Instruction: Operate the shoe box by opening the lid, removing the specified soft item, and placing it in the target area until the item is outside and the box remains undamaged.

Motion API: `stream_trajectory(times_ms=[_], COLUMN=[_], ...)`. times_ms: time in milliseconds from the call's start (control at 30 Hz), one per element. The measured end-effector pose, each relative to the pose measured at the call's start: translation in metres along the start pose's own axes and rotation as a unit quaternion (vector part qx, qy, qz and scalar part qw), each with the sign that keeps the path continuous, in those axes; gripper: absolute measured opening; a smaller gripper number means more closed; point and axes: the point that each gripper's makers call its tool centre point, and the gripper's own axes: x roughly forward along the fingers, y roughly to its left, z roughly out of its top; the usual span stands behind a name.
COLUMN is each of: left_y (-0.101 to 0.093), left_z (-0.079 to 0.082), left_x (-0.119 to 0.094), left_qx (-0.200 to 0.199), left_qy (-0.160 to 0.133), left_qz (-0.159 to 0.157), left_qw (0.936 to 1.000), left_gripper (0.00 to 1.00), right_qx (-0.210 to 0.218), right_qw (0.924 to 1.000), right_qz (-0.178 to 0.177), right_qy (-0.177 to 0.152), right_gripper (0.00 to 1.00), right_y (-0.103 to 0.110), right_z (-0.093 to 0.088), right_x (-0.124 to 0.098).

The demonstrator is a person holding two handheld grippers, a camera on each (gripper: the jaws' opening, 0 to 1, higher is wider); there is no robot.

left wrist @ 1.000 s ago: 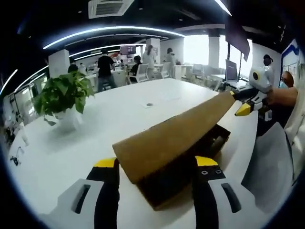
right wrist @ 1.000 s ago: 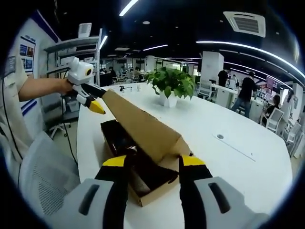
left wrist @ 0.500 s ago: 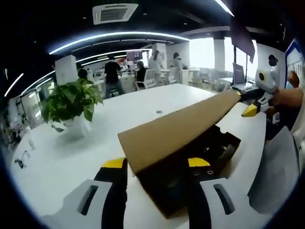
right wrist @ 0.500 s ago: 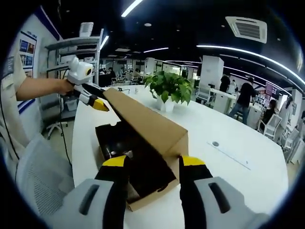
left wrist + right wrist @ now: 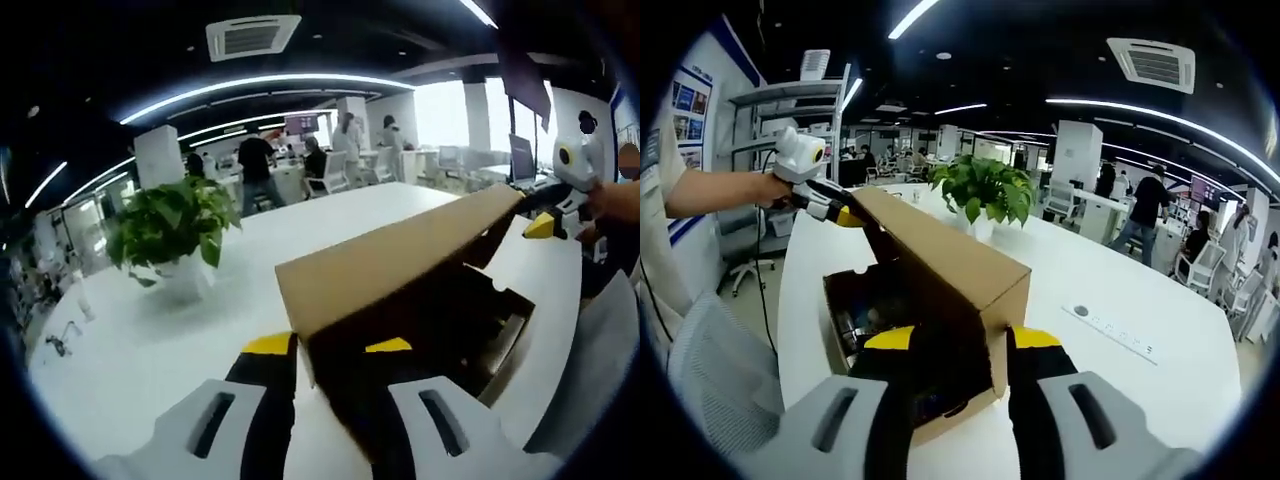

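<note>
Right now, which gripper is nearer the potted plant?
Left, probably. The left gripper is at the lid end closer to the potted plant; the right gripper is at the opposite end.

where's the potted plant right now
The potted plant stands on the white table, left of the shoe box in the left gripper view.

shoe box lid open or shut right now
Open. The lid stands raised above the shoe box, held up at its ends by the left gripper and right gripper, exposing the dark inside.
</note>
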Motion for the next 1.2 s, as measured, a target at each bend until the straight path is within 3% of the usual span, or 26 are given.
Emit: stream_trajectory(times_ms=[200, 667, 1200], left_y=[0.015, 0.022, 0.031], left_z=[0.005, 0.014, 0.022], left_x=[0.006, 0.015, 0.029], left_qx=[-0.001, -0.021, -0.031], left_qy=[-0.006, -0.011, -0.019], left_qz=[0.032, 0.045, 0.049], left_qw=[0.9995, 0.9987, 0.9982], left_gripper=[0.02, 0.01, 0.0], right_qx=[0.003, 0.007, 0.021], right_qw=[1.0, 0.9986, 0.9953], right_qz=[-0.008, -0.049, -0.086], right_qy=[-0.005, -0.017, 0.041], right_gripper=[0.29, 0.21, 0.14], right_y=[-0.006, -0.026, -0.041], right_z=[0.005, 0.008, -0.045], right_x=[0.004, 0.013, 0.021])
